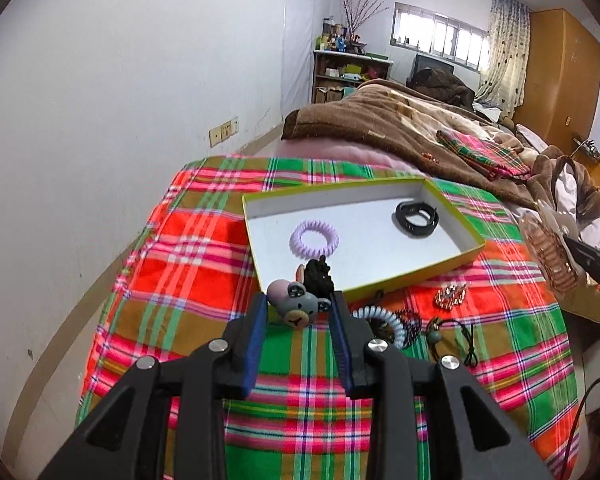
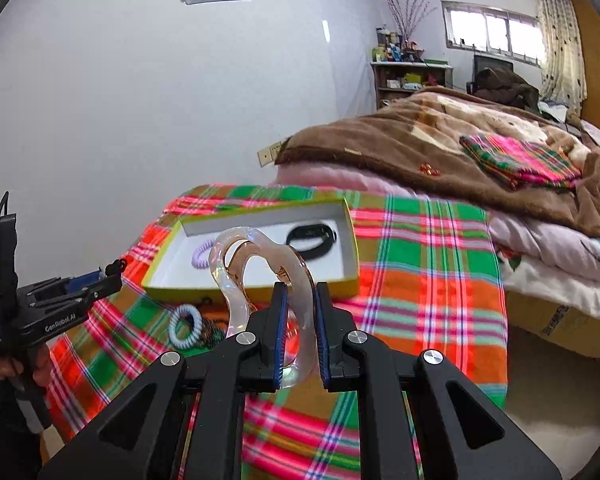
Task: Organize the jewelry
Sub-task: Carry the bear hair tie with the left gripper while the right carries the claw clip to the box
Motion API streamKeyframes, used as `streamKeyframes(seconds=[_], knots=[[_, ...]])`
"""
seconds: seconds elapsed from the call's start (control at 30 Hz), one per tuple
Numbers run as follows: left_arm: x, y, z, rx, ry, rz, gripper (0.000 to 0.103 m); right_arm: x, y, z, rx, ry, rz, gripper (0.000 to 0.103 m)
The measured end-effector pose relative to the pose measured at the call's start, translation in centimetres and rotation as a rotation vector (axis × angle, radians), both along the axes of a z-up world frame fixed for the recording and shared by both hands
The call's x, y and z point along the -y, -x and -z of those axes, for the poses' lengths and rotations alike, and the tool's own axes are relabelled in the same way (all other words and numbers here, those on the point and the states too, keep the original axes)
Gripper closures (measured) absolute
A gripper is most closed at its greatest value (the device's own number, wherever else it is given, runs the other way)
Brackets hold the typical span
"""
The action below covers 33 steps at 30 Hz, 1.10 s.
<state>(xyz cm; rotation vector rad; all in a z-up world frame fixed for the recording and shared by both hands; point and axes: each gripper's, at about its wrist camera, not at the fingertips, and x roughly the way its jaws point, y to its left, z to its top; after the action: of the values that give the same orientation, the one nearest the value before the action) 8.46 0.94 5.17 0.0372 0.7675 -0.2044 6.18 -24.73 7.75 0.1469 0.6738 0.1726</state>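
A shallow box (image 1: 416, 274) with a green rim and white inside lies on the plaid cloth; it also shows in the right wrist view (image 2: 256, 292). In it lie a lilac coil hair tie (image 1: 314, 239) and a black band (image 1: 417, 218). My left gripper (image 1: 299, 305) is shut on a grey bear hair tie (image 1: 300, 308) with a black scrunchie part, held at the box's near edge. My right gripper (image 2: 300, 300) is shut on a clear hair claw clip (image 2: 260, 268), held above the cloth in front of the box.
On the cloth in front of the box lie a pale blue coil tie (image 1: 384, 318), dark bead pieces (image 1: 410, 326), a sparkly clip (image 1: 450, 295) and a black elastic (image 1: 466, 340). A brown blanket (image 1: 400, 120) lies beyond. A wall is at the left.
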Motion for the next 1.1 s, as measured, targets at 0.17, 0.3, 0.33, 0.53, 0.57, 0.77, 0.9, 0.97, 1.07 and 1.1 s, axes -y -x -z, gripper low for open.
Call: streamKeyframes(seconds=[0.17,0.3,0.33,0.53,0.57,0.77,0.9,0.97,1.07,1.1], knots=[[0.3,-1.0,-0.7,0.013,0.006,0.006,0.071,-0.5,-2.1,-1.0,0.012,0.009,-0.02,0.09],[0.7,-2.0,-0.7,0.014,0.004,0.017,0.071,-1.1,-4.5,-1.2,0.0,0.029,-0.038,0.09],[0.8,-2.2,-0.7,0.012,0.004,0.021,0.071,-1.2,-4.9,-1.2,-0.003,0.034,-0.041,0.09],[1.4,-4.1,0.2,-0.008,-0.003,0.034,0.071,-2.3,-9.1,-0.2,-0.051,0.057,-0.068,0.09],[1.5,-4.5,0.5,-0.014,-0.002,0.035,0.071,-2.5,-9.8,0.2,-0.06,0.059,-0.074,0.09],[1.8,-6.2,2.1,-0.053,-0.001,0.032,0.071,-3.7,-13.3,1.9,-0.11,0.055,-0.101,0.09],[1.8,-7.1,2.9,-0.071,-0.003,0.032,0.071,-4.7,-15.1,2.8,-0.132,0.057,-0.117,0.09],[1.7,-7.4,3.3,-0.08,-0.005,0.028,0.071,-5.0,-16.0,3.2,-0.142,0.059,-0.121,0.09],[1.6,-7.7,3.7,-0.089,-0.003,0.026,0.071,-5.6,-17.0,3.8,-0.157,0.07,-0.131,0.09],[1.6,-7.8,3.8,-0.092,-0.004,0.025,0.071,-5.9,-17.4,4.0,-0.163,0.075,-0.138,0.09]])
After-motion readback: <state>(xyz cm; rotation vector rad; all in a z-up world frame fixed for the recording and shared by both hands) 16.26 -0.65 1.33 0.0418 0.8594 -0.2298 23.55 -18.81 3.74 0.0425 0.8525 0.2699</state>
